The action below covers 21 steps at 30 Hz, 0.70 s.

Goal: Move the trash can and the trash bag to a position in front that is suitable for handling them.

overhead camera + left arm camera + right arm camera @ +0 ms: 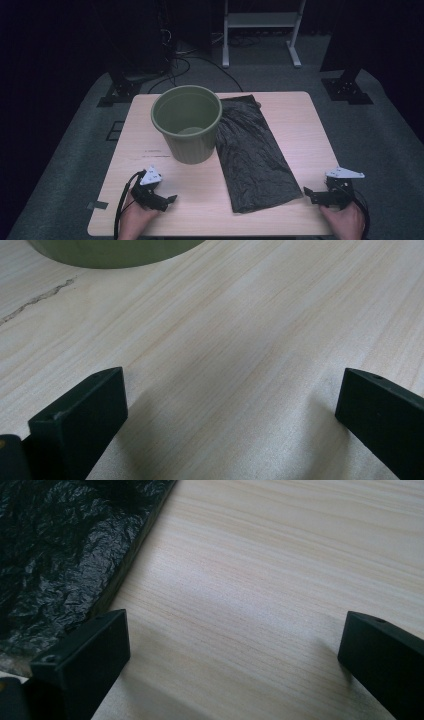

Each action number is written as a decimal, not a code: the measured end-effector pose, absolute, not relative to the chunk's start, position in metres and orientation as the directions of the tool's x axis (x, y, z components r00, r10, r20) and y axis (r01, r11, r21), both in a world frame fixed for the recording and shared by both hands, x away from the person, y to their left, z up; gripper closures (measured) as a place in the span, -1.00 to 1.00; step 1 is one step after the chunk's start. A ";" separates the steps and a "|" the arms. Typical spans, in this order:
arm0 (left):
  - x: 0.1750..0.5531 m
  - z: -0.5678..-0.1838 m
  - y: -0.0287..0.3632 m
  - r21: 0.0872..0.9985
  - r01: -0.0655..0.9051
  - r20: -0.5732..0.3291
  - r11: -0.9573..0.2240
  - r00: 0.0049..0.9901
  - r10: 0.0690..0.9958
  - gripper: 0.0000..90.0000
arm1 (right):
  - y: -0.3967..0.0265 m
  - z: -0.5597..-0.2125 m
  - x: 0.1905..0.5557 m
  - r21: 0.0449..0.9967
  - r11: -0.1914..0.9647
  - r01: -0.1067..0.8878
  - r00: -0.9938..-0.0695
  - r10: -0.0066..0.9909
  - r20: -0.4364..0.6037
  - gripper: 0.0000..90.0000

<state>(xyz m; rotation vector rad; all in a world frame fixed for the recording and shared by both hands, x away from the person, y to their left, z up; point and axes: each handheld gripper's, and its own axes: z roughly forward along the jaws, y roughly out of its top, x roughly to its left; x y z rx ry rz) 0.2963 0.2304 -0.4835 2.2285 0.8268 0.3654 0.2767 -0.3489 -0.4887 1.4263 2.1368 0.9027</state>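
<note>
Both hand-held grippers parked at the near desk edge, jaws wide apart.

I see my left hand-held gripper [165,197] and right hand-held gripper [314,192] gripping nothing; the black bag [252,155] lies flat between them, touching the green bin [187,125] on the desk [300,125].

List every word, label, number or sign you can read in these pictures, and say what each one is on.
No text here can be read.
Table: a faint dark line of marks left of the green bin, too small and blurred to read.
Green bin: no label visible.
Black plastic bag: no print visible.
Grey plates on the left gripper and right gripper: tiny dark spots, unreadable.
</note>
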 end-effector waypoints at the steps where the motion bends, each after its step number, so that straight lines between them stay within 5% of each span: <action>1: 0.296 -0.484 0.230 0.714 0.452 0.014 -0.535 0.754 0.657 -1.00 | -0.349 -0.489 0.277 0.713 0.265 0.650 -0.392 0.920 0.015 -1.00; 13: 0.296 -0.484 0.230 0.714 0.452 0.015 -0.535 0.754 0.657 -1.00 | -0.337 -0.469 0.275 0.751 0.267 0.604 -0.434 0.900 0.030 -1.00; 21: 0.296 -0.484 0.230 0.714 0.453 0.015 -0.534 0.753 0.658 -1.00 | -0.298 -0.465 0.287 0.747 0.350 0.566 -0.548 0.836 0.024 -0.91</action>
